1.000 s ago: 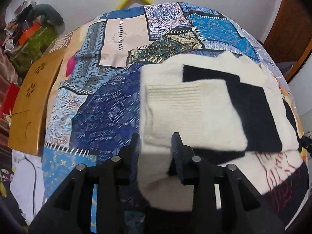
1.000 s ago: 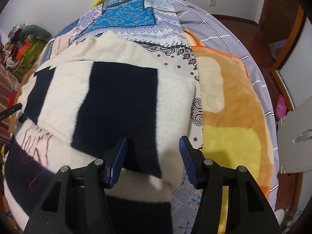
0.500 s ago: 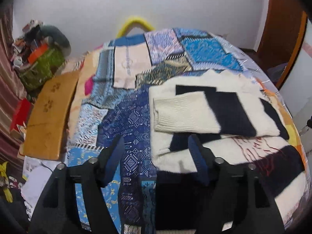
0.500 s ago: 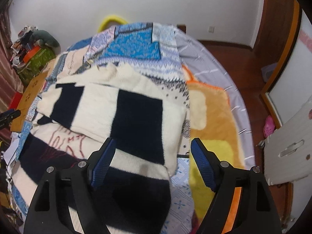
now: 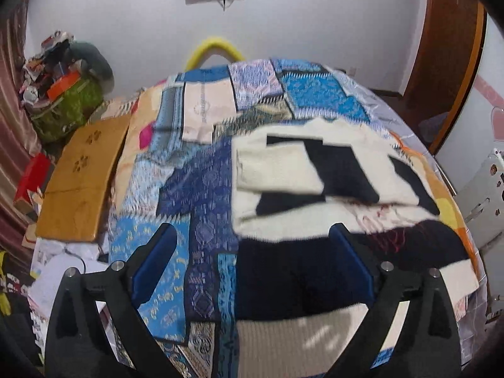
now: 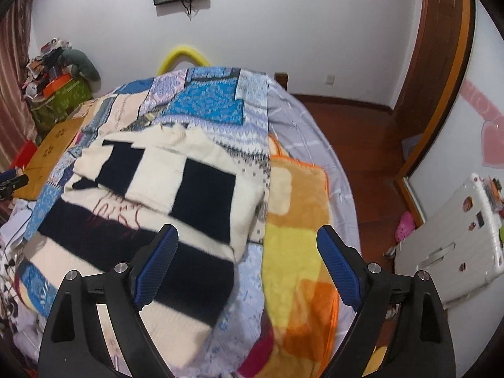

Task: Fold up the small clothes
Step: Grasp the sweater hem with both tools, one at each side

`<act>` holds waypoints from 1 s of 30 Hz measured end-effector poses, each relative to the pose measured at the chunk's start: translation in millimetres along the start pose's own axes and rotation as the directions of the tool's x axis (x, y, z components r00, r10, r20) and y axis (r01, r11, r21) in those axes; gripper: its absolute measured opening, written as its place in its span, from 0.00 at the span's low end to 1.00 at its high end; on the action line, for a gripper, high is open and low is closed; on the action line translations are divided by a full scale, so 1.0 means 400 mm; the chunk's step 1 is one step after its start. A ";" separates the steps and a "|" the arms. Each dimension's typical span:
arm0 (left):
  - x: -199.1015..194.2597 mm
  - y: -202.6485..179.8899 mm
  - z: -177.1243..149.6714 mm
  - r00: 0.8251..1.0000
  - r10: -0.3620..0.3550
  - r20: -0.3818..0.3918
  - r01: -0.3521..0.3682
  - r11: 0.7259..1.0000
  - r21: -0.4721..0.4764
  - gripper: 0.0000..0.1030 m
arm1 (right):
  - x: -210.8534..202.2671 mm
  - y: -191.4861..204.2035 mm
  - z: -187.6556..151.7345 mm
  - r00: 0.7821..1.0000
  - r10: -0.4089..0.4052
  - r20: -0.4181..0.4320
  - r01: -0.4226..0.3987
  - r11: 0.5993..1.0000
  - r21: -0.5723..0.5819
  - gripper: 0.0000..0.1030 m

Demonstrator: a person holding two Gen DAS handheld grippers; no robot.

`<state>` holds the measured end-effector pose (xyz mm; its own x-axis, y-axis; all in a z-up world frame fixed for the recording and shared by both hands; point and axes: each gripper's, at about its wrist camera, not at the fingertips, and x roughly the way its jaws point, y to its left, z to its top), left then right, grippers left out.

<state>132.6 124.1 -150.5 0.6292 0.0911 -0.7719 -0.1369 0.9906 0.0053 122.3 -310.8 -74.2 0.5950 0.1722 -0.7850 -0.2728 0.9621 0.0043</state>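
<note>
While both sleeves already lie folded across its chest, the sweater (image 5: pixel 315 189) rests flat on the patchwork bedspread (image 5: pixel 195 220), a cream knit with broad black stripes. At the far left, beside the bed, a wooden board (image 5: pixel 82 182) leans near a green bag (image 5: pixel 66 110). Next comes the left gripper (image 5: pixel 252 264), its jaws spread wide and holding nothing; it hangs above the left part of the hem. Further right, the right gripper (image 6: pixel 249 261) also stands wide and empty, above the right edge of the sweater, where an orange and yellow blanket (image 6: pixel 296 226) begins. Beyond it a white suitcase (image 6: pixel 450 239) stands on the floor. The sleeve step seems finished. The next move probably calls for both grippers to descend to the lower hem, pinch its two corners, and carry them toward the collar, keeping the edge straight.
</note>
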 end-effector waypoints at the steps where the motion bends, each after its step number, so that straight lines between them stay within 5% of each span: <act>1: 0.010 0.003 -0.012 1.000 0.000 -0.018 0.000 1.000 -0.005 0.95 | 0.006 0.001 -0.011 1.000 0.008 -0.012 -0.008 1.000 0.008 0.85; 9: 0.121 0.023 -0.102 0.986 -0.007 -0.169 -0.002 0.999 -0.054 0.95 | 0.137 0.022 -0.106 0.981 0.126 -0.147 -0.112 0.989 0.102 0.85; 17: 0.182 0.013 -0.129 0.971 -0.064 -0.232 0.042 0.994 -0.096 0.95 | 0.231 0.036 -0.170 0.947 0.225 -0.229 -0.183 0.964 0.191 0.84; 19: 0.188 0.011 -0.129 0.970 -0.083 -0.230 0.059 0.992 -0.111 0.94 | 0.245 0.037 -0.182 0.938 0.255 -0.235 -0.207 0.955 0.212 0.77; 26: 0.204 0.022 -0.125 0.945 -0.222 -0.240 0.168 0.960 -0.223 0.64 | 0.253 0.039 -0.186 0.913 0.356 -0.200 -0.295 0.913 0.282 0.43; 30: 0.191 0.006 -0.115 0.946 -0.227 -0.233 0.178 0.961 -0.212 0.35 | 0.241 0.056 -0.178 0.922 0.341 -0.182 -0.292 0.923 0.252 0.22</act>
<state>145.2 128.6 -238.9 0.4477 -0.1625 -0.8793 -0.1811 0.9465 -0.2671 119.7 -287.7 -193.9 0.3178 0.4485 -0.8354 -0.2349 0.8908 0.3889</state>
